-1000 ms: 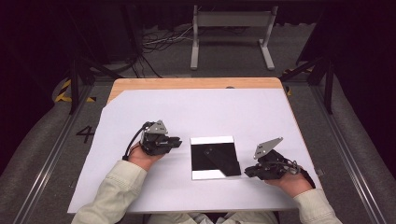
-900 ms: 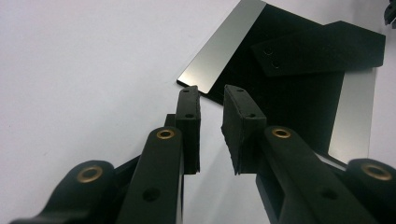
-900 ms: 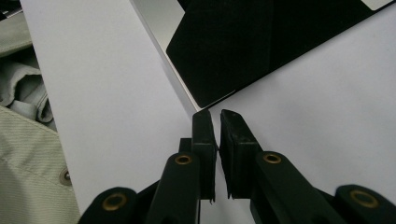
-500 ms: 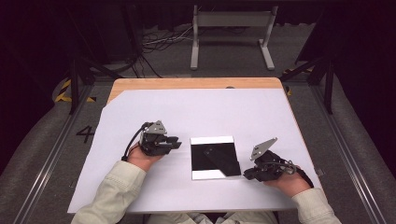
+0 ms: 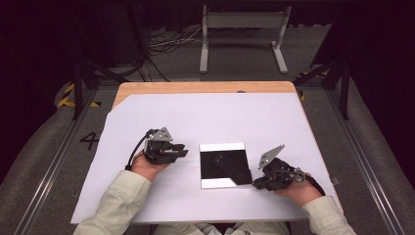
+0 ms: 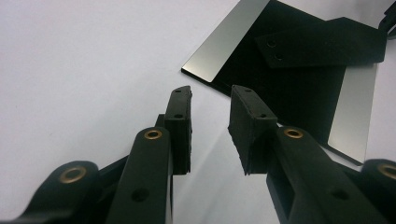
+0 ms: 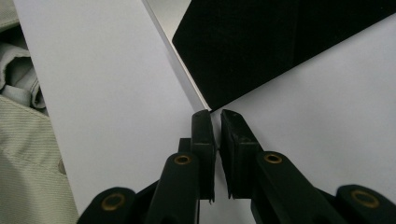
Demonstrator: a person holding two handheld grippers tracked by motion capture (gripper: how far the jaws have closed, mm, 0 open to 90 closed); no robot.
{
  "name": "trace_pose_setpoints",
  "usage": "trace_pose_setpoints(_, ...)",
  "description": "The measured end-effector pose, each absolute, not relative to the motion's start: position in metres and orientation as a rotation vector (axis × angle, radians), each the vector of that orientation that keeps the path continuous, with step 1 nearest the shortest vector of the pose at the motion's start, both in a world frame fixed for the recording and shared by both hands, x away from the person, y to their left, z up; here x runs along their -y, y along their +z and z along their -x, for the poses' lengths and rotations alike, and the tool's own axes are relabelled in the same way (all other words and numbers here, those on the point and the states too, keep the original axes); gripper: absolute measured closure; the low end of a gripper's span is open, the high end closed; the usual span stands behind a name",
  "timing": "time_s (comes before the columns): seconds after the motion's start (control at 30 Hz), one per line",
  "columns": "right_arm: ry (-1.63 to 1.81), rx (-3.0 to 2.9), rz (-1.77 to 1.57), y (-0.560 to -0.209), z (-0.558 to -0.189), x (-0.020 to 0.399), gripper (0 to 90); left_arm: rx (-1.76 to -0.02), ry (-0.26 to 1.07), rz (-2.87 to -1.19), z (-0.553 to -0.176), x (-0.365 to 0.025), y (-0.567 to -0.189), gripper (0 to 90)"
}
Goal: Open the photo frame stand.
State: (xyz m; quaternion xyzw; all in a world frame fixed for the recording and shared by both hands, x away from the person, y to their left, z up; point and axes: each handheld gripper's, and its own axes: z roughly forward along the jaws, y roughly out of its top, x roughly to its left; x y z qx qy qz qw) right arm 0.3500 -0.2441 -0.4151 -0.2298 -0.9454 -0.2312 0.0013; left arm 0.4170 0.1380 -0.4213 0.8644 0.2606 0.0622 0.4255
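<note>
A black glossy square plate (image 5: 222, 164) with pale bands along its far and near edges lies flat on the white sheet (image 5: 205, 122). My left gripper (image 5: 183, 151) rests a little to the plate's left and points at it. Its jaws have just been opening and stand apart with nothing between them (image 6: 210, 98), short of the plate (image 6: 299, 79). My right gripper (image 5: 255, 185) sits at the plate's near right corner. Its jaws are shut to a thin slit (image 7: 215, 114), tips right at that corner of the plate (image 7: 271, 46), and nothing shows between the pads.
The white sheet covers most of a wooden table (image 5: 195, 87), whose bare strip shows at the far edge. A light sleeve (image 7: 28, 140) lies close to the right gripper. A metal stand (image 5: 242, 29) and cables sit on the floor beyond the table.
The left gripper's jaws have spread apart while the hand stayed put. The right gripper has edged slightly towards the plate's near right corner.
</note>
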Motion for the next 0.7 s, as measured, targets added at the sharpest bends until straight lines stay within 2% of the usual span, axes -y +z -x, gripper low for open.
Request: trace_pose_setpoints(0.7, -0.771, 2.989, 0.692, -0.405, -0.349, 0.242, 90.0, -0.662, 0.159, -2.153, -0.415, -0.142, -0.422, 67.5)
